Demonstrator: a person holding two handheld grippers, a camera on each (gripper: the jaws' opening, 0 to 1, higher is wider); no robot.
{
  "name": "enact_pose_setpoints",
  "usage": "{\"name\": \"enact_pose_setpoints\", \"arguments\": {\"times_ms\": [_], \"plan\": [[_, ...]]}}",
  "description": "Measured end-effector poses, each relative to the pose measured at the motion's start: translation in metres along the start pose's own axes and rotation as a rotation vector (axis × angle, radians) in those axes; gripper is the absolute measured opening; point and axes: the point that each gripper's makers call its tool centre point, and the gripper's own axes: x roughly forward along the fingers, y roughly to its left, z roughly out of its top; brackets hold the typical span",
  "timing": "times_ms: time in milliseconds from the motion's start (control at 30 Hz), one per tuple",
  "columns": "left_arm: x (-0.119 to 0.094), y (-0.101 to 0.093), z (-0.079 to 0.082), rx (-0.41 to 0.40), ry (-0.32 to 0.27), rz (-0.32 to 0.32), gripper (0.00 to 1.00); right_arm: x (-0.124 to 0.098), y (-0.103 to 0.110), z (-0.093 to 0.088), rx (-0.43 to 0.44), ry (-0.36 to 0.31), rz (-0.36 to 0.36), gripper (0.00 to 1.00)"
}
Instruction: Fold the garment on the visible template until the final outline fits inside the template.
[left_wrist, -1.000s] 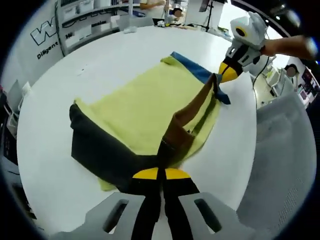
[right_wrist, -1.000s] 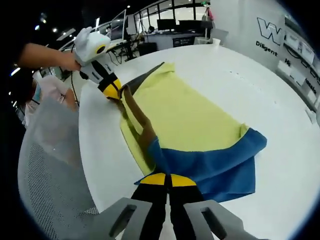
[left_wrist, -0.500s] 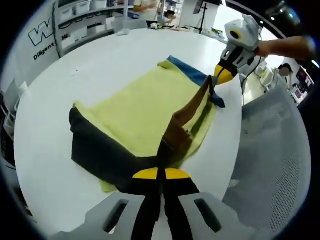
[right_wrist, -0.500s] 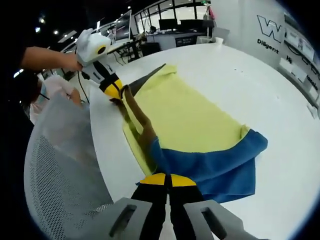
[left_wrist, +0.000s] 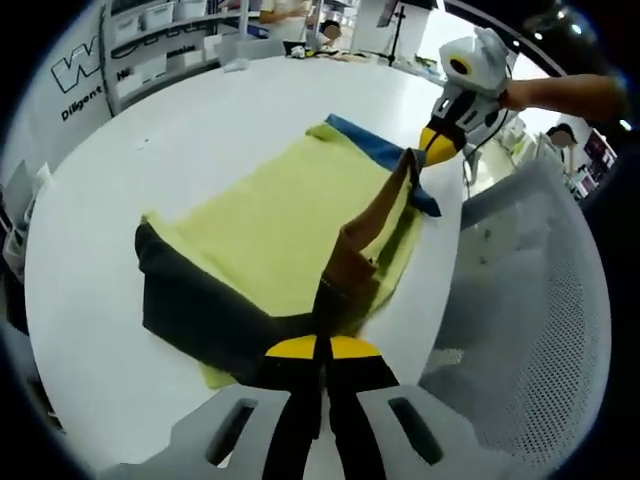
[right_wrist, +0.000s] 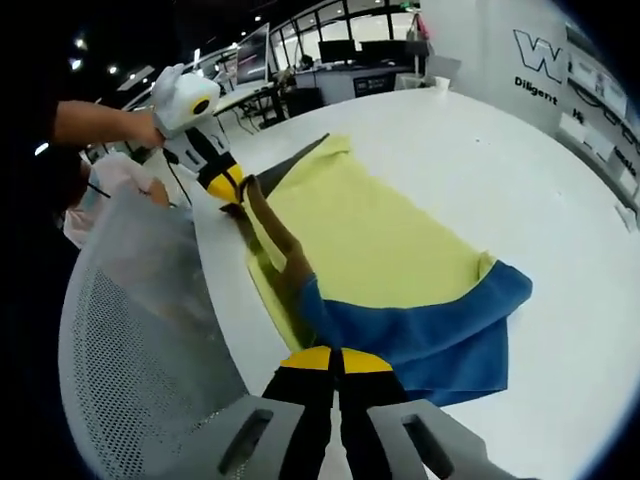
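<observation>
where the garment (left_wrist: 270, 240) lies spread on the white bench (left_wrist: 130, 180), both tongs grip its near edge, one at each end. the garment is mostly yellow, with a dark grey sleeve end (left_wrist: 200, 315) and a blue sleeve end (right_wrist: 430, 325), and a brown strip (left_wrist: 375, 220) along the lifted edge. in the left gripper view, the left tongs (left_wrist: 320, 350) have their jaws pressed together on the cloth at the dark grey end, beside the brown strip. the right tongs (left_wrist: 425, 150) appear at the far end of that strip, pinching the garment by the blue end, held by a hand (left_wrist: 560, 95). in the right gripper view, the right tongs (right_wrist: 335, 362) are closed on the blue end, and the left tongs (right_wrist: 232, 190) clamp the far end of the raised edge, near the garment's dark corner. the edge between the two tongs is lifted off the bench and drawn fairly taut, while the rest of the garment lies flat. a grey mesh chair (right_wrist: 140, 350) stands just beside the bench on the garment's near side.
</observation>
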Motion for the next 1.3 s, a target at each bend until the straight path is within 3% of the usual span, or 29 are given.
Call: {"name": "enact_pose_setpoints", "arguments": {"times_ms": [267, 567, 933, 1300], "plan": [[-0.004, -0.007, -0.005, 0.012, -0.003, -0.013, 0.03, -0.001, 0.011, -0.005, -0.016, 0.017, -0.007, 0.0], [-0.011, -0.006, 0.006, 0.009, -0.043, -0.014, 0.03, -0.014, 0.003, 0.009, -0.022, -0.013, -0.056, 0.0], [-0.036, 0.009, 0.054, -0.011, -0.194, 0.022, 0.03, -0.043, -0.014, 0.042, -0.04, -0.088, -0.137, 0.0], [-0.051, 0.043, 0.096, -0.056, -0.308, 0.085, 0.03, -0.063, -0.041, 0.086, -0.126, -0.137, -0.241, 0.0]]}}
